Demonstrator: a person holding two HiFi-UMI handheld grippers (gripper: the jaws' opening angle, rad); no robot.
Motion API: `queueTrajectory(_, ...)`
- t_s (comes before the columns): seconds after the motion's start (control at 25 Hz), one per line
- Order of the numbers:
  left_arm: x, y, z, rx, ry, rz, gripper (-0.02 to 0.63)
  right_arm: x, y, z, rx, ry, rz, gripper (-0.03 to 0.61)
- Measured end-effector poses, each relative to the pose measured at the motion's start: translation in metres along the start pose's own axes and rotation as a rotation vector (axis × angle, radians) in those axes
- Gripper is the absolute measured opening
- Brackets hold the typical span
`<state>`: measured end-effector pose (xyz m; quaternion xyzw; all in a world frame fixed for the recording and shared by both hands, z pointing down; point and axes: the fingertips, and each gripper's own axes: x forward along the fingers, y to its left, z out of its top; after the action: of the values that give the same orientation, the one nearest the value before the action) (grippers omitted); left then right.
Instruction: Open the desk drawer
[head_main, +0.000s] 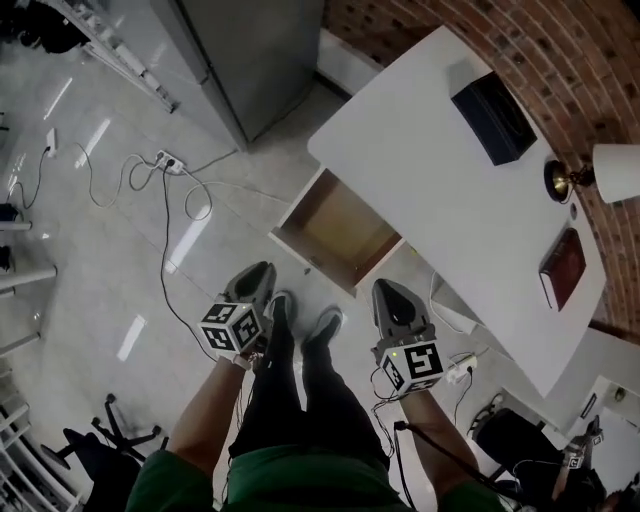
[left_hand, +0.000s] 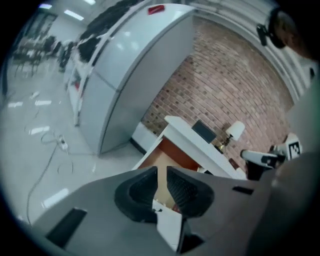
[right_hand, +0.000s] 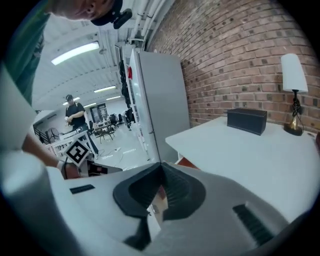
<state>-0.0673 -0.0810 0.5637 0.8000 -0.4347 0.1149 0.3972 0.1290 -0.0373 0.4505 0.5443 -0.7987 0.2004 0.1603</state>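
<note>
The white desk (head_main: 420, 180) stands at the upper right in the head view. Its drawer (head_main: 338, 230) is pulled out toward me, and the bare wooden inside shows. My left gripper (head_main: 260, 272) hangs just short of the drawer's front left corner, touching nothing. In the left gripper view its fingertips (left_hand: 162, 172) stand a narrow gap apart, with the drawer (left_hand: 172, 150) beyond them. My right gripper (head_main: 388, 288) sits off the drawer's right front corner. Its fingertips (right_hand: 161, 167) meet with nothing held, and the desk top (right_hand: 240, 150) lies ahead.
A black box (head_main: 493, 115), a lamp (head_main: 612, 172) and a red book (head_main: 562, 268) sit on the desk. A grey cabinet (head_main: 250, 50) stands beyond it. A power strip with cables (head_main: 165, 162) lies on the floor at left. My feet (head_main: 300, 320) stand before the drawer.
</note>
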Motion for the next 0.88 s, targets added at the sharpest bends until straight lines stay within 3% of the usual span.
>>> queueTrajectory(0.16,-0.035,-0.081,0.093,0.358,-0.077,-0.004,0.043,-0.016,-0.006,0.08,-0.053,-0.087,-0.036,-0.002)
queueTrajectory(0.32,-0.073,-0.153,0.183,0.51,-0.259,-0.07,0.043,-0.045,-0.007,0.168,-0.157,-0.198,-0.05,-0.009)
queueTrajectory(0.44,-0.099,-0.192,0.225,0.617,-0.361,-0.083,0.041,-0.071,0.001,0.216,-0.257,-0.282,-0.059,0.002)
queueTrajectory(0.52,-0.112,-0.215,0.238,0.652,-0.377,-0.107,0.041,-0.091,0.002,0.239,-0.284,-0.334,-0.091,0.002)
queueTrajectory(0.68,-0.13,-0.258,0.258,0.605,-0.404,-0.19,0.041,-0.13,0.004,0.275,-0.267,-0.446,-0.149,0.002)
queueTrajectory(0.88,-0.153,-0.297,0.27,0.597,-0.447,-0.237,0.041,-0.161,0.018,0.288,-0.287,-0.504,-0.171,0.0)
